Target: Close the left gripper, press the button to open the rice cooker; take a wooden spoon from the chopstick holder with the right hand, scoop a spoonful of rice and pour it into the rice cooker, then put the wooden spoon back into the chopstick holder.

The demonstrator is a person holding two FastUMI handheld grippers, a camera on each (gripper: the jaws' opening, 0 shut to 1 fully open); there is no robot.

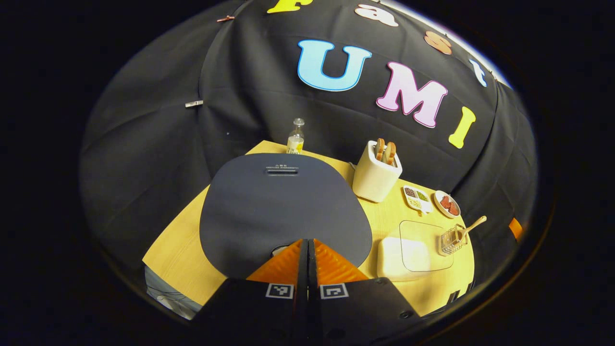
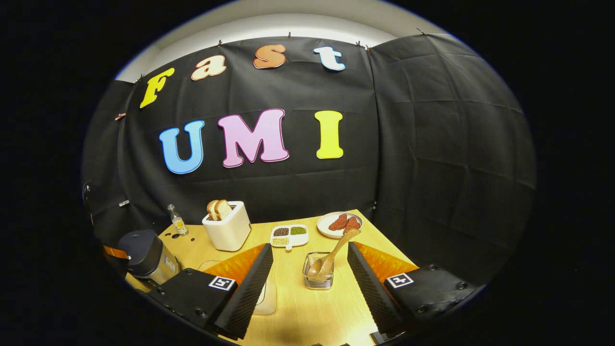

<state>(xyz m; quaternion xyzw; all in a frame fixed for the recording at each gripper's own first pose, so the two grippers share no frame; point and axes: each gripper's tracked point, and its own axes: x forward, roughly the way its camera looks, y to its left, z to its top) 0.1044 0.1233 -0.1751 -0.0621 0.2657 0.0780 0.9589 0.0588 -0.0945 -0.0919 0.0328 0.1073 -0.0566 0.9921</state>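
Wooden spoon [image 2: 336, 251] leans in the chopstick holder [image 2: 318, 277] at 12 o'clock between the wide-open right tongs [image 2: 310, 283], ready to be picked, while the left tongs [image 1: 307, 262] are clenched tight over the closed rice cooker [image 1: 283, 211] lid to push its button.

Wooden table [image 2: 307, 312] bears rice cooker [image 1: 283, 211], toaster [image 2: 228, 226], bottle [image 2: 177, 220], chopstick holder [image 2: 318, 271], two dishes.

Bright overhead light on table [image 2: 307, 307], soft short shadows, dim dark surroundings, strong fisheye bending at edges, focus mostly sharp
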